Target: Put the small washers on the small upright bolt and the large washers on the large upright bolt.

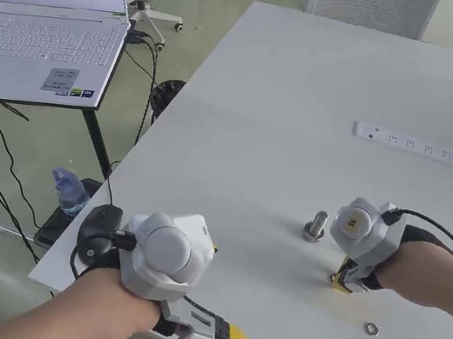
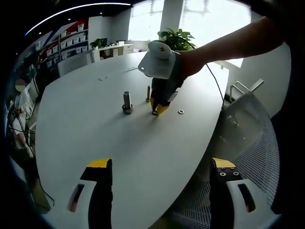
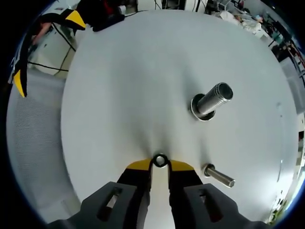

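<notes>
A small washer (image 3: 160, 161) is pinched between the yellow tips of the right tool (image 3: 160, 168), whose jaws are drawn almost together around it. The tips are held down at the surface of the white table (image 3: 119, 95). Whether the washer is lifted clear of that surface cannot be told.

The small upright bolt (image 3: 219, 175) is seen just beside this tool. The large upright bolt (image 3: 212, 101) is seen a little beyond, with a broader ring around its foot. Whether that ring is a washer or the bolt's own head cannot be told. Both bolts are placed in the near half of the table, toward its right edge, and are set apart from each other.

A second washer (image 1: 372, 328) is laid flat on the table, closer to the near edge than the bolts. It is apart from the right tool and near the wrist of the hand by which that tool is held.

The left tool (image 2: 160, 164) is held at the near left corner of the table with its jaws spread wide. It is pointed across the surface toward the bolts and is well apart from them.

A white power strip (image 1: 419, 147) is laid toward the far right edge. Beyond the left edge, an open laptop (image 1: 46, 37) is carried on a stand, and a water bottle (image 1: 66, 189) is seen on the floor beneath it.
</notes>
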`<state>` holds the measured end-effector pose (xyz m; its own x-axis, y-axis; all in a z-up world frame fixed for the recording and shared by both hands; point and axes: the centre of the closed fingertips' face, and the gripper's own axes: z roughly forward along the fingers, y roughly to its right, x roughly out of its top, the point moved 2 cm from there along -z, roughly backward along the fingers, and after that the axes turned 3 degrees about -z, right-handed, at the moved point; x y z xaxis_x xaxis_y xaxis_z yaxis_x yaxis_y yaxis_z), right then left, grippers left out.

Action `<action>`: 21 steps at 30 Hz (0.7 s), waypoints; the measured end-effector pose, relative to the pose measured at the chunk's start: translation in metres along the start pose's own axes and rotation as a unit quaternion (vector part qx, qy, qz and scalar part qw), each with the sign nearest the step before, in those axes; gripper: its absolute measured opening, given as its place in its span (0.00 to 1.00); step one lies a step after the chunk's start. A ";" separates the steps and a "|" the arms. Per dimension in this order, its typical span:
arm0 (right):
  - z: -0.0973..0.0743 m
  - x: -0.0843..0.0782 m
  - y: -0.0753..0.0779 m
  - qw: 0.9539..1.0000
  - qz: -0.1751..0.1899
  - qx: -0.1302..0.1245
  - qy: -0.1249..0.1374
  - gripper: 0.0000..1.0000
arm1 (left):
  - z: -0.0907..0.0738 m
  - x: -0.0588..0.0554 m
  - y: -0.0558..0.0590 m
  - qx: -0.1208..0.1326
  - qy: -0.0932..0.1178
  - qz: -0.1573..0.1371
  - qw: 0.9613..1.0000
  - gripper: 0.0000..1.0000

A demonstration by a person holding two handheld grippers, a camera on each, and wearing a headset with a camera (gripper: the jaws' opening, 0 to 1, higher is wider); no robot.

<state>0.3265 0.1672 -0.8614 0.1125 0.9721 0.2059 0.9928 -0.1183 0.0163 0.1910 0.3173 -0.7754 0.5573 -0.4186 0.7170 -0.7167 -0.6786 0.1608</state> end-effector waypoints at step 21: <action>-0.007 -0.007 -0.001 1.000 0.011 0.005 0.010 0.13 | -0.001 0.000 -0.001 0.003 0.003 -0.005 1.000 0.84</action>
<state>0.3247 0.1594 -0.8557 0.1342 0.9648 0.2261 0.9904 -0.1382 0.0019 0.1916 0.3184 -0.7748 0.5617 -0.4075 0.7200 -0.7084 -0.6865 0.1641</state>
